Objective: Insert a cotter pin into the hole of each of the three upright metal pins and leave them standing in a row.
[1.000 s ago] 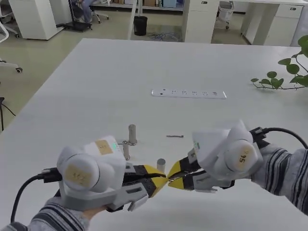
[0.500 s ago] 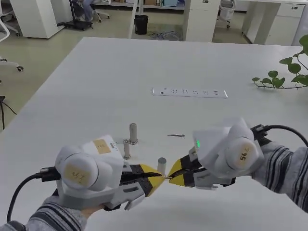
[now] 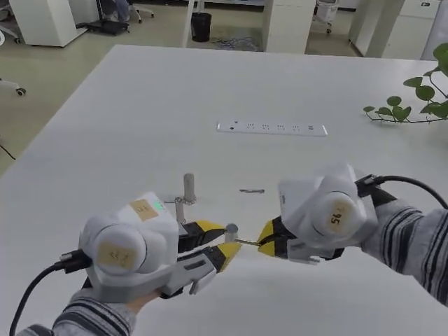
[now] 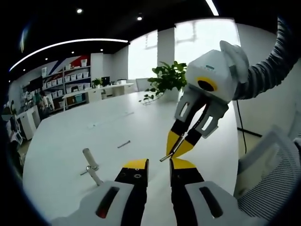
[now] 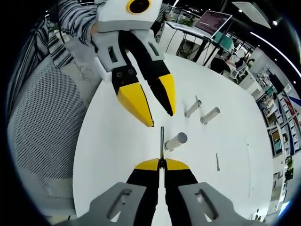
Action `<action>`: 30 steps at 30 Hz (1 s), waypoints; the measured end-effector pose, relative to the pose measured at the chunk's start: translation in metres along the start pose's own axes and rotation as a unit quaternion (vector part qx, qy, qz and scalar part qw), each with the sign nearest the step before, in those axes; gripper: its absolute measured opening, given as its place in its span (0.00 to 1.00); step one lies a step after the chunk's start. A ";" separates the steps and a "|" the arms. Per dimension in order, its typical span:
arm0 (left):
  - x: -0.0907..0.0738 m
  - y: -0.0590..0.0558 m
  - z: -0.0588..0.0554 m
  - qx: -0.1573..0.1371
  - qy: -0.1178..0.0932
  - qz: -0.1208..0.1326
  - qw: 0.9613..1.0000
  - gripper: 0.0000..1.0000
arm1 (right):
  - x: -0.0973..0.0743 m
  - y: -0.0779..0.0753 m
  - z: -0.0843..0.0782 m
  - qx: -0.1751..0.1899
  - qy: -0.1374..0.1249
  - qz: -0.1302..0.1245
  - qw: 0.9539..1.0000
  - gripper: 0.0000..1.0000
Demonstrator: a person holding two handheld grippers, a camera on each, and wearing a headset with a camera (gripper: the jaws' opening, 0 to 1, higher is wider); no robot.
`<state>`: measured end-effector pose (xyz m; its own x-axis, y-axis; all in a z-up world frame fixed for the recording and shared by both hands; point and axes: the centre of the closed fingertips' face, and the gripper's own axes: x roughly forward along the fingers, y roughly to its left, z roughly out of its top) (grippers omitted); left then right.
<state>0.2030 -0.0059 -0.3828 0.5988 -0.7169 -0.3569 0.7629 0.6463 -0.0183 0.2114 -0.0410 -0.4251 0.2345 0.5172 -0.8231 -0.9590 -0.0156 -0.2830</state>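
Three grey metal pins stand on the white table: a far pin [image 3: 189,187], a middle pin [image 3: 180,208] with a cotter pin through it, and a near pin [image 3: 232,229]. My right gripper [image 3: 264,241] is shut on a thin cotter pin [image 3: 246,242] whose free end points at the near pin [image 5: 176,140]. The right gripper view shows that cotter pin [image 5: 162,141] sticking out past my own tips [image 5: 161,165]. My left gripper [image 3: 218,239] is open, its jaws on either side of the near pin with nothing held. A loose cotter pin [image 3: 252,190] lies farther back.
A white power strip [image 3: 271,128] lies across the table's middle. A green plant [image 3: 420,105] trails onto the table at the right edge. Cables run back from both grippers. Office furniture stands beyond the far table edge.
The left gripper's jaws, earlier together and meeting the right tips, have parted. The right gripper now holds the cotter pin alone, level with the near pin. The head camera has shifted.
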 end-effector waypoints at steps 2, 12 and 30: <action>0.003 0.003 -0.003 -0.001 0.002 0.009 1.000 0.15 | 0.002 -0.003 -0.005 0.009 0.008 -0.003 1.000 0.00; 0.017 0.021 -0.024 -0.037 0.014 0.057 0.998 0.24 | 0.014 -0.019 -0.026 0.028 0.041 -0.024 0.998 0.00; 0.052 0.036 -0.061 -0.060 0.068 0.100 0.991 0.19 | 0.033 -0.026 -0.034 0.021 0.055 -0.017 0.998 0.00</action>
<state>0.2471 -0.0043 -0.4587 0.6904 -0.5354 -0.4865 0.5930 0.8040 -0.0433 0.2494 -0.0523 -0.4613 0.2812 0.4190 -0.8633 -0.9554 0.0373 -0.2931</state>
